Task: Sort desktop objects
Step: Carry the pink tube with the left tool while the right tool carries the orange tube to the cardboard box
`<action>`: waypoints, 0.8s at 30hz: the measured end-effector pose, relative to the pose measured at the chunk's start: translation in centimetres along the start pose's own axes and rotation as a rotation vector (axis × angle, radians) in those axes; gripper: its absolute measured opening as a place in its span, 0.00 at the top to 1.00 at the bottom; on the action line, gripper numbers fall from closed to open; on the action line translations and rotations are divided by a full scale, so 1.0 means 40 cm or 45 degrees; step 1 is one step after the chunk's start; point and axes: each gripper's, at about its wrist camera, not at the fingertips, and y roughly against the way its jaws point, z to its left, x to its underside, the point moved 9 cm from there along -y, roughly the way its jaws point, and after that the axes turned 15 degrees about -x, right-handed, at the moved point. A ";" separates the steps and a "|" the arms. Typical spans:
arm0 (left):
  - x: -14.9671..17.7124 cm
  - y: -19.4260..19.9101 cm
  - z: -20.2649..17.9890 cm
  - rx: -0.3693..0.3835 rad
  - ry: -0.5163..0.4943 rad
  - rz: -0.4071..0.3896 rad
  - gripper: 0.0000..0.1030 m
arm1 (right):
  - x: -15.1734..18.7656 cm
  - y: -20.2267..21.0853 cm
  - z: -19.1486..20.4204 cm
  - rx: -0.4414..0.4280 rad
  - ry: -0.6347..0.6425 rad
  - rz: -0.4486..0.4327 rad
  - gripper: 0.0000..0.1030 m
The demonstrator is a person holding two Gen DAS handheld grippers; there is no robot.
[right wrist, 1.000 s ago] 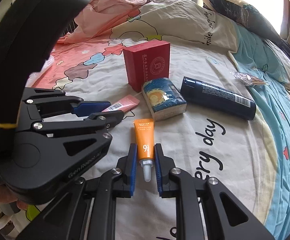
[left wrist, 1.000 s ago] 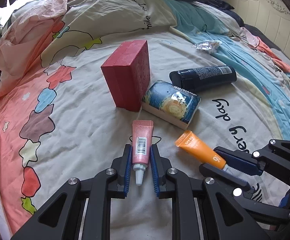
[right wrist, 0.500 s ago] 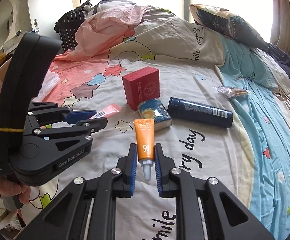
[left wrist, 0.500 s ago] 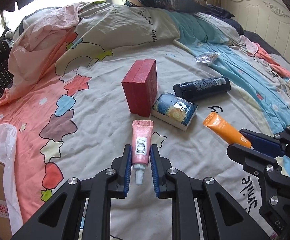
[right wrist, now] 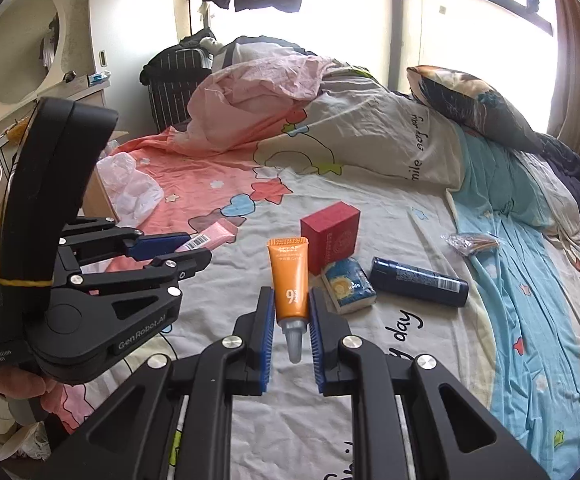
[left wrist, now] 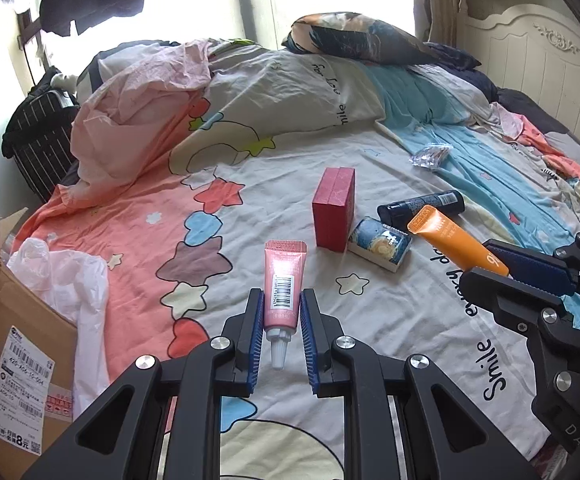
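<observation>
While both grippers have risen well clear of the bed (left wrist: 370, 420) since a second ago, the red box (left wrist: 334, 212) stays there; the right gripper (right wrist: 292, 332) fingers clamp the orange tube (right wrist: 290, 280), the left gripper (left wrist: 282, 340) fingers the pink tube (left wrist: 284, 284), so both look ready for sorting.

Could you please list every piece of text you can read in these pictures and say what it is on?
"GenRobot.AI": left gripper.
"9": orange tube; its small print is blurred.
"Smile", "day": bedsheet.
"8": carton label; rest too small.
Barcode digits on pink tube: unreadable.
Red box emblem: unreadable.
</observation>
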 end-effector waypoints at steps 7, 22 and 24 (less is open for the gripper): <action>-0.002 0.075 0.101 -0.048 0.058 -0.035 0.82 | -0.053 0.019 0.104 -0.037 0.076 -0.030 0.84; 0.006 0.203 0.259 -0.149 0.121 -0.108 0.82 | -0.122 0.049 0.281 -0.076 0.217 -0.051 0.84; 0.008 0.214 0.279 -0.160 0.130 -0.110 0.82 | -0.127 0.053 0.302 -0.079 0.235 -0.051 0.84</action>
